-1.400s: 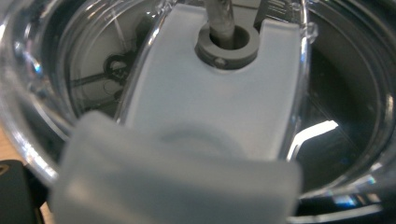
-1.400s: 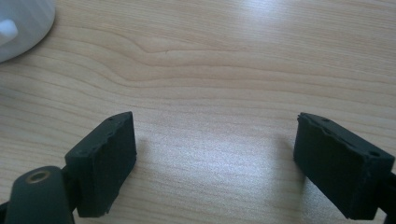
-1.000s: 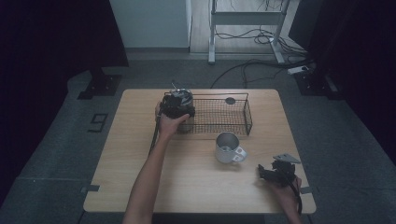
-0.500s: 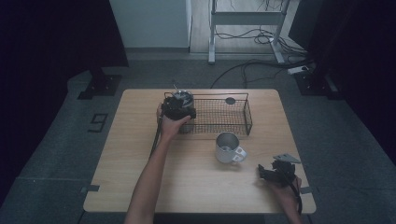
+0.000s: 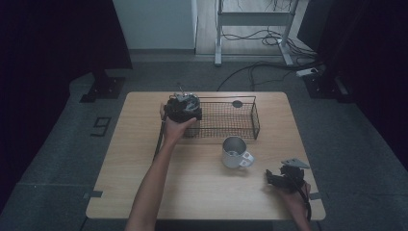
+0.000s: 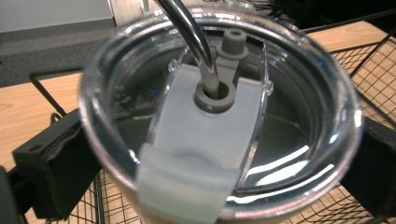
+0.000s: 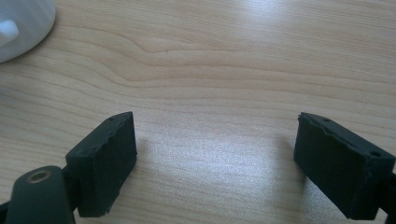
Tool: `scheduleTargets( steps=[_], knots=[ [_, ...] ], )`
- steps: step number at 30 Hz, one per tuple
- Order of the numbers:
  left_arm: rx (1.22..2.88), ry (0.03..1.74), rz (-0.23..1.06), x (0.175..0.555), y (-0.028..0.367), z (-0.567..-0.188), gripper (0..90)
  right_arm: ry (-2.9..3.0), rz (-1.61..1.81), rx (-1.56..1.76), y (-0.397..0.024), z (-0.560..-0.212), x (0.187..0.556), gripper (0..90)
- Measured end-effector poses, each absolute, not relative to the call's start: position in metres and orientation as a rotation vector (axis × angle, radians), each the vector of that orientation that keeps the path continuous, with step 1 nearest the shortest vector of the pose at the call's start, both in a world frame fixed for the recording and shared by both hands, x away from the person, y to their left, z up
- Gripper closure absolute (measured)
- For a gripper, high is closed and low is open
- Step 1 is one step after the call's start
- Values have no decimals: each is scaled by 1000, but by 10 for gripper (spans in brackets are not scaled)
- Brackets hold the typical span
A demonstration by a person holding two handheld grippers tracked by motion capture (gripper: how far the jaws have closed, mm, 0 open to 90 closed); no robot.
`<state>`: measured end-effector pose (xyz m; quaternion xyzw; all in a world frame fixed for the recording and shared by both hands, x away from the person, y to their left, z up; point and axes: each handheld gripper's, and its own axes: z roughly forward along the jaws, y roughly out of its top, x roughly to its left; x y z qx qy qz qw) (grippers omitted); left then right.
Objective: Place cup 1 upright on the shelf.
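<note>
A tumbler with a clear lid (image 6: 219, 140) and a bent metal straw (image 6: 191, 37) stands in the left end of a black wire basket (image 5: 254, 120). My left gripper (image 5: 184, 109) is over it from above. Its jaws have just been opening, and the tumbler sits between the two black pads (image 6: 51, 172), which flank the lid without clearly pressing on it. My right gripper (image 5: 281, 177) rests low on the wooden table (image 5: 125, 168) at the front right. It is open with only bare wood between its pads (image 7: 105, 158).
A white mug (image 5: 234, 152) stands just in front of the basket, its handle toward the right gripper; its edge is the white mug (image 7: 18, 28) at that view's top left. A small dark round object (image 5: 237, 103) lies at the basket's far side. Cables trail off the table's front.
</note>
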<state>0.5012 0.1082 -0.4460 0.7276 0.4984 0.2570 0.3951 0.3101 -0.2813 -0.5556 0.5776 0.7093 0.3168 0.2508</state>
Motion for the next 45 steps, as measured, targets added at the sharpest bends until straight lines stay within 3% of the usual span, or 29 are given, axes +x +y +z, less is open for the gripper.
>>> scheduleTargets(
  steps=[27, 45],
  knots=[
    [1742, 1166, 660, 466, 132, -411, 36, 1930, 862, 1572, -281, -556, 310, 131],
    [1771, 1163, 642, 435, 157, -437, 47, 1929, 860, 1570, -281, -556, 310, 134]
  ],
)
